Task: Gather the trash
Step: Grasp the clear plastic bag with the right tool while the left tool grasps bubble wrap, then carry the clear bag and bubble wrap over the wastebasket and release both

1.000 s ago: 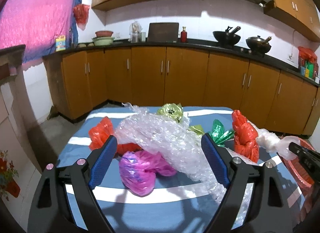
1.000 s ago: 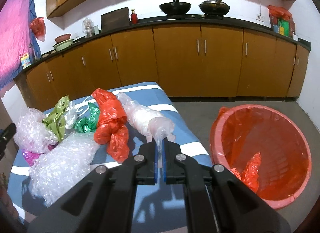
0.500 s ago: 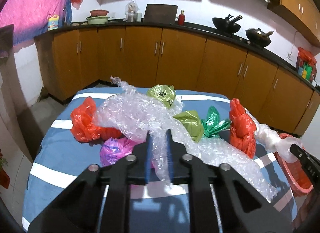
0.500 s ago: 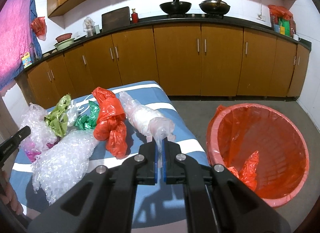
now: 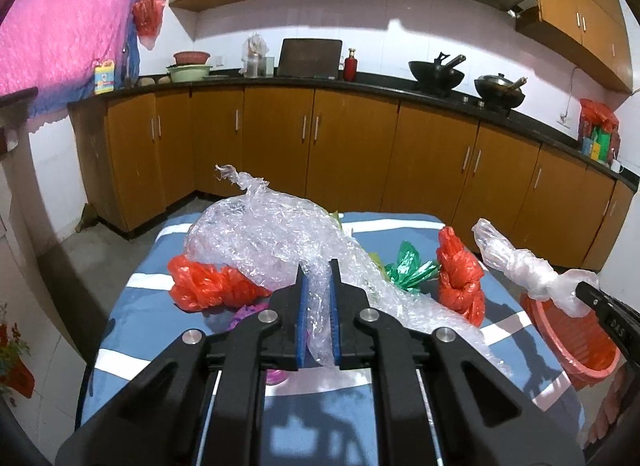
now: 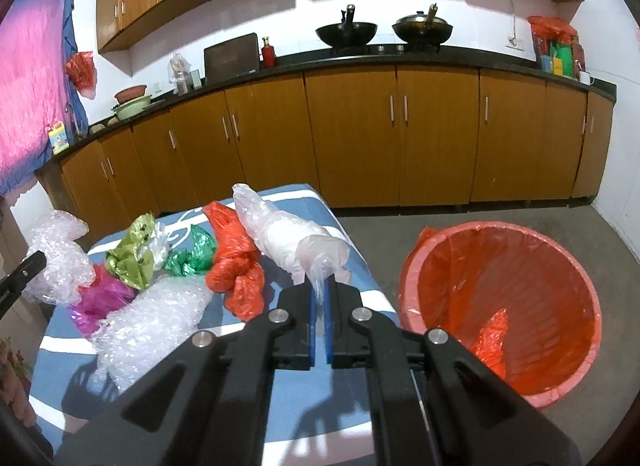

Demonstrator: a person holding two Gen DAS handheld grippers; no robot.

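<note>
My left gripper (image 5: 318, 270) is shut on a sheet of clear bubble wrap (image 5: 272, 238) and holds it lifted above the blue striped table (image 5: 168, 350). My right gripper (image 6: 319, 290) is shut on a clear plastic bag (image 6: 288, 236) raised over the table's right side; this bag also shows in the left wrist view (image 5: 516, 262). A red-lined trash basket (image 6: 500, 310) stands on the floor to the right, with red trash inside. Red bags (image 5: 208, 286) (image 6: 236, 266), a green bag (image 6: 192, 256), an olive bag (image 6: 134, 256) and a magenta bag (image 6: 100, 298) lie on the table.
Brown kitchen cabinets (image 6: 352, 137) with a black counter run along the back wall. Woks (image 6: 346, 31) sit on the stove. A pink curtain (image 5: 60, 17) hangs at the left. Grey floor (image 6: 440, 217) lies between table, basket and cabinets.
My left gripper closed on the bubble wrap and lifted it upward. My right gripper, still holding the clear bag, raised it slightly.
</note>
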